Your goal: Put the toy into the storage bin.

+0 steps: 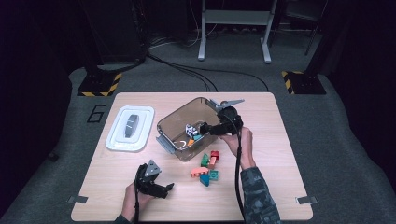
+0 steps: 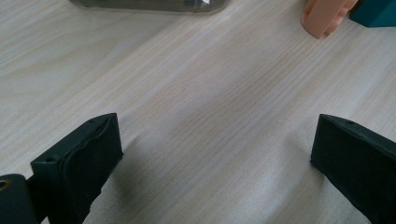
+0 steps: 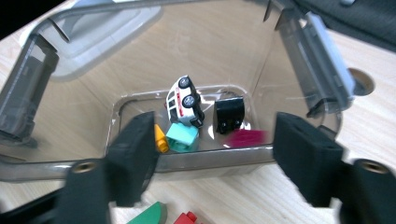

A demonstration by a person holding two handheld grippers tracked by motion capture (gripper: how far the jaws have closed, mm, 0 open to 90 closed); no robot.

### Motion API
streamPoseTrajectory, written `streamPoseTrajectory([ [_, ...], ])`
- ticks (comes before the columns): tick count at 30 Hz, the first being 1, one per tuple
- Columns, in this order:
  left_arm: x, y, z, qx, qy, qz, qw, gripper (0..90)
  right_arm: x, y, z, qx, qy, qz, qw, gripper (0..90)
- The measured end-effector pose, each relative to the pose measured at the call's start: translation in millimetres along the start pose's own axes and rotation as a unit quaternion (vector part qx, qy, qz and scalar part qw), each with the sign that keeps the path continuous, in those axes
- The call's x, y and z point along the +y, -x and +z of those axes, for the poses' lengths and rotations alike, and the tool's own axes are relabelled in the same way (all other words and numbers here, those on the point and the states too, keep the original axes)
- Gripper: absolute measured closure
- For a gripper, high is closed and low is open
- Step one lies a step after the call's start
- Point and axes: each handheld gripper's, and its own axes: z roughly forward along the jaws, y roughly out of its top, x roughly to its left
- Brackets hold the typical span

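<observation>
1. The left gripper (image 1: pixel 164 188) rests on the table (image 1: pixel 280 154), jaws spread and empty.
2. The clear bin (image 1: pixel 173 122) holds a toy car (image 3: pixel 186 100) and a magenta block (image 3: pixel 246 138).
3. The right gripper (image 1: pixel 201 128) hovers over the bin, jaws apart, pinching nothing.

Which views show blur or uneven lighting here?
High view: the table is lit while the surrounding room falls dark. Right gripper view: a magenta piece inside the clear bin is smeared by motion, and the near jaws look soft. Left gripper view: evenly lit, with soft shadows beside the jaws.
</observation>
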Motion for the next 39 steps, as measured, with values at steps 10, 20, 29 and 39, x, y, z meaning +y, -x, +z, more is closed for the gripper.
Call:
streamPoseTrajectory([
  [10, 0.2, -0.2, -0.4, -0.001, -0.003, 0.001, 1.0000, 1.9, -26.4, -5.1, -21.4, -0.004, 0.021, 0.007, 0.9998, 17.0],
  [20, 0.3, -0.2, -0.4, -0.001, -0.003, 0.001, 1.0000, 1.9, -68.4, -9.6, -16.3, 0.013, 0.015, 0.004, 0.9998, 14.5],
  [29, 0.3, -0.2, -0.4, -0.002, -0.003, 0.001, 1.0000, 1.9, -101.5, -17.9, 0.2, 0.040, -0.004, -0.015, 0.9991, 9.9],
  [39, 0.1, 0.0, -0.1, -0.001, -0.001, 0.000, 1.0000, 1.9, -117.9, -25.5, 18.0, 0.062, -0.022, -0.074, 0.9951, 29.6],
])
